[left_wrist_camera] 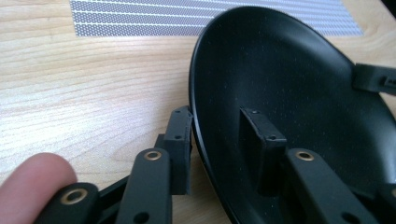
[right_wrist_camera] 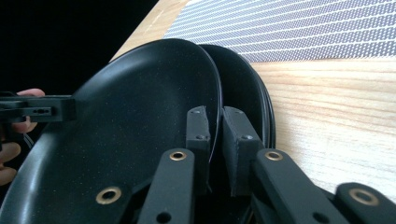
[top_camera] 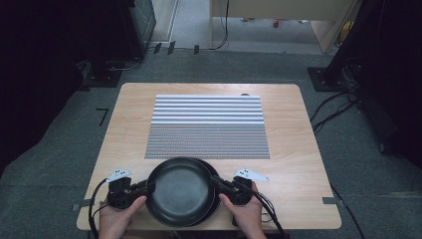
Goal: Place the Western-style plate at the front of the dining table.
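On the pale wood table [top_camera: 293,164], both claws, left [top_camera: 149,187] and right [top_camera: 215,182], pinch the top glossy round black plate's [top_camera: 179,191] thin rim

Grey carpet floor [top_camera: 59,144] — dark curtains [top_camera: 30,59] either side, cables [top_camera: 333,109] trailing right.

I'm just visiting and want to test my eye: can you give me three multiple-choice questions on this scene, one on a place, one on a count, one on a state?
1. Where are the plates?
A. Table's near edge
B. On the mat
C. On the floor

2. How many grippers clamp the top plate?
A. None
B. One
C. Two

3. How does the top plate sit?
A. Flat on the table
B. Tilted over a lower plate
C. Upside down

A: top plate lies nearer than the mat.
C: left gripper and right gripper pinch opposite rims.
B: lower plate shows behind it.
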Tool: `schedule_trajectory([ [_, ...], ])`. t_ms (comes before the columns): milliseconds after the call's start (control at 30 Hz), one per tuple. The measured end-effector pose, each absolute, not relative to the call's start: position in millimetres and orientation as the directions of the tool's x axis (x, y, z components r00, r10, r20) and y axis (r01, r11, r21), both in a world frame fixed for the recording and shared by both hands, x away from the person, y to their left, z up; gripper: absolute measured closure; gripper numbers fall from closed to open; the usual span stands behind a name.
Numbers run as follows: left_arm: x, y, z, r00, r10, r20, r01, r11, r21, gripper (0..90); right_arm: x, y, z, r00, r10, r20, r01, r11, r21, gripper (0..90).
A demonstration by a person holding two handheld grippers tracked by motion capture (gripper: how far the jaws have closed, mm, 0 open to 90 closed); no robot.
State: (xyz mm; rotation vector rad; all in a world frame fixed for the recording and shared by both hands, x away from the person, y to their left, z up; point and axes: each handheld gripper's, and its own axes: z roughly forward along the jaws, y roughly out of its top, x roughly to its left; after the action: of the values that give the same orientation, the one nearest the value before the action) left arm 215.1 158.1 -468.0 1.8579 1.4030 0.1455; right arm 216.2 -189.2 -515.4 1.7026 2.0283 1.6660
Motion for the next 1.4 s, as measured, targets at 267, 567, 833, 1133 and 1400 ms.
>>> schedule_trajectory([
  [267,217.5,162.6,-471.1,0.397,0.842,-0.365,0.793,-0.114,0.599,59.2,217.2,-186.9,-515.4,-0.401,0.718,0.569,0.703,-0.158,0.694,80.4],
  [567,220.3,169.1,-476.0,0.397,0.781,-0.482,0.831,-0.083,0.55,67.6,226.8,-180.9,-517.8,-0.317,0.693,0.648,0.756,-0.228,0.614,81.4],
  [833,222.2,178.1,-486.5,0.345,0.721,-0.601,0.847,0.037,0.531,74.8,232.9,-188.7,-522.1,-0.216,0.601,0.769,0.805,-0.337,0.489,85.3],
  [1133,222.1,183.3,-487.4,0.331,0.686,-0.648,0.849,0.084,0.522,78.2,230.6,-190.8,-521.8,-0.213,0.565,0.797,0.804,-0.363,0.472,85.2],
  [1400,222.1,188.8,-484.0,0.338,0.645,-0.685,0.842,0.118,0.527,81.7,229.7,-192.2,-511.3,-0.243,0.537,0.808,0.795,-0.367,0.483,83.5],
])
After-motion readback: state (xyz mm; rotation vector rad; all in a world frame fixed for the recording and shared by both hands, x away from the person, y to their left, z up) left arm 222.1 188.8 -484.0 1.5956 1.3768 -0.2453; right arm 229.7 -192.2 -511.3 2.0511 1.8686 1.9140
